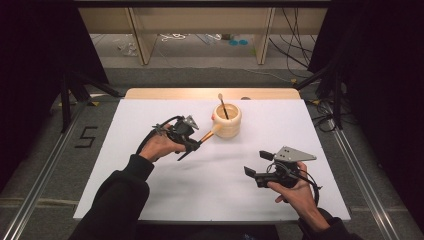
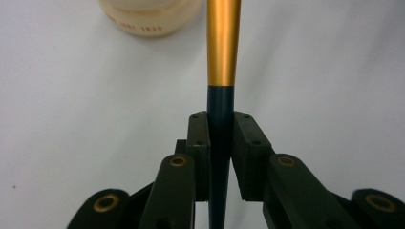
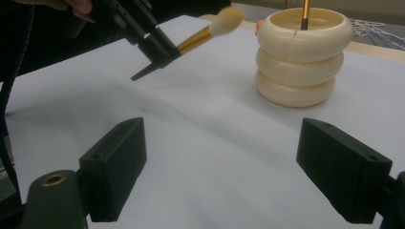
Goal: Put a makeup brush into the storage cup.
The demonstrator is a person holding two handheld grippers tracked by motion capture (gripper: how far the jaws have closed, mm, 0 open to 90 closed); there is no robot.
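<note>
left gripper [image 1: 192, 145] jaws clamp makeup brush [image 2: 222, 71]; holder [image 2: 148, 19] print unreadable

A dark numeral "5" [image 1: 86, 136] was marked on the grey floor just beside the tabletop's left edge. Small reddish characters [image 2: 143, 29] ran around the base of the cream holder [image 2: 148, 19] but were too blurred to read.

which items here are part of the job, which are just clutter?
In the job:
- makeup brush, clamped in the left gripper
- cream ringed holder on the white table
- second brush, already standing in the holder

Lying about:
- right gripper, open and empty
- cables on the floor beyond the table
- wooden frame at the back
</note>
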